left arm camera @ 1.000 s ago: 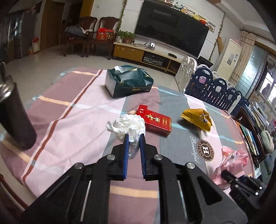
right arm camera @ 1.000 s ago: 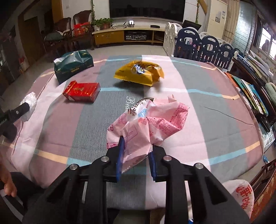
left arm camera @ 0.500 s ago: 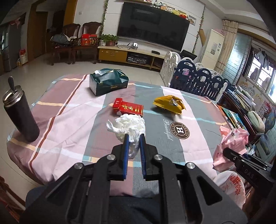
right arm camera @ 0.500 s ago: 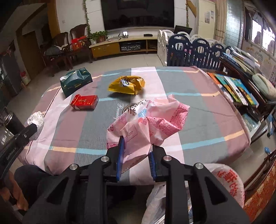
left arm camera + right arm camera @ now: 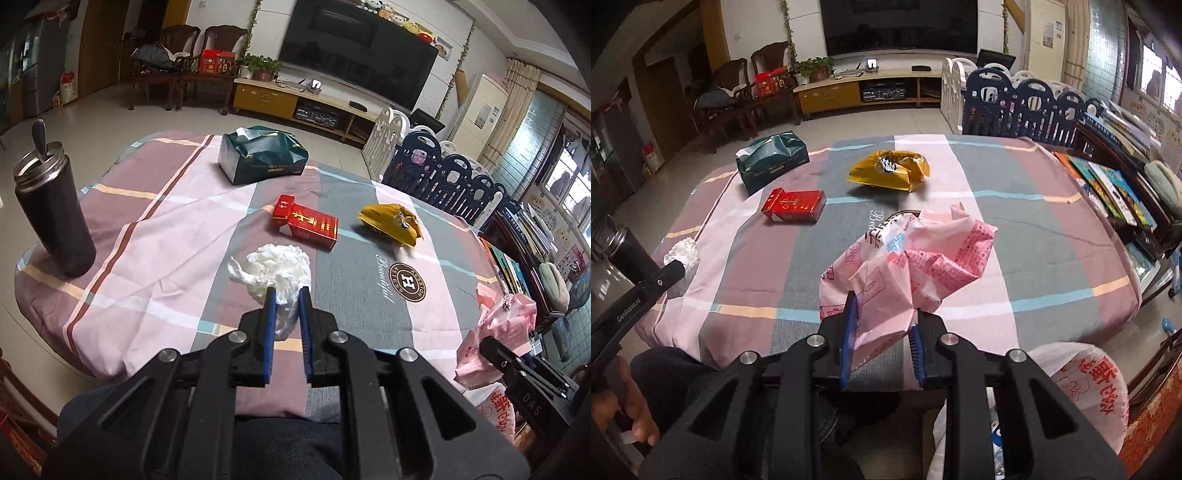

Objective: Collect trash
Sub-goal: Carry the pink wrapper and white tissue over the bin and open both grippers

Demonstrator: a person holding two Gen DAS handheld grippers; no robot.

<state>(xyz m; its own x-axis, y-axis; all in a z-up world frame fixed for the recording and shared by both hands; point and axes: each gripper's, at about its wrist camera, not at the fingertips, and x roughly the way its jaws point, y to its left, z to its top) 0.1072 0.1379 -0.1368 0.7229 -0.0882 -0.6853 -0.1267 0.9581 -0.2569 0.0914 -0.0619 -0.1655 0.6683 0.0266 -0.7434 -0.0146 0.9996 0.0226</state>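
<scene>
My left gripper (image 5: 286,291) is shut on a crumpled white tissue (image 5: 275,267), held in the air above the table's near edge. My right gripper (image 5: 882,308) is shut on a crumpled pink wrapper (image 5: 916,258), also lifted off the cloth. The right wrist view shows the left gripper (image 5: 677,267) with the tissue (image 5: 683,253) at far left. The pink wrapper (image 5: 506,314) appears at lower right in the left wrist view. A yellow snack bag (image 5: 890,170) and a red cigarette pack (image 5: 794,205) lie on the striped tablecloth (image 5: 1015,206). A white plastic bag with red print (image 5: 1086,384) hangs open below the table's near right edge.
A green tissue box (image 5: 262,158) sits at the table's far side. A black flask with a spoon (image 5: 51,206) stands at the left edge. Chairs, a TV cabinet and a child fence (image 5: 443,173) stand beyond. Bookshelves (image 5: 1115,184) flank the right. A person's legs are below.
Both grippers have pulled back toward the person and risen, carrying the tissue and the pink wrapper off the table; the table now looks smaller and farther. The white bag has come into view.
</scene>
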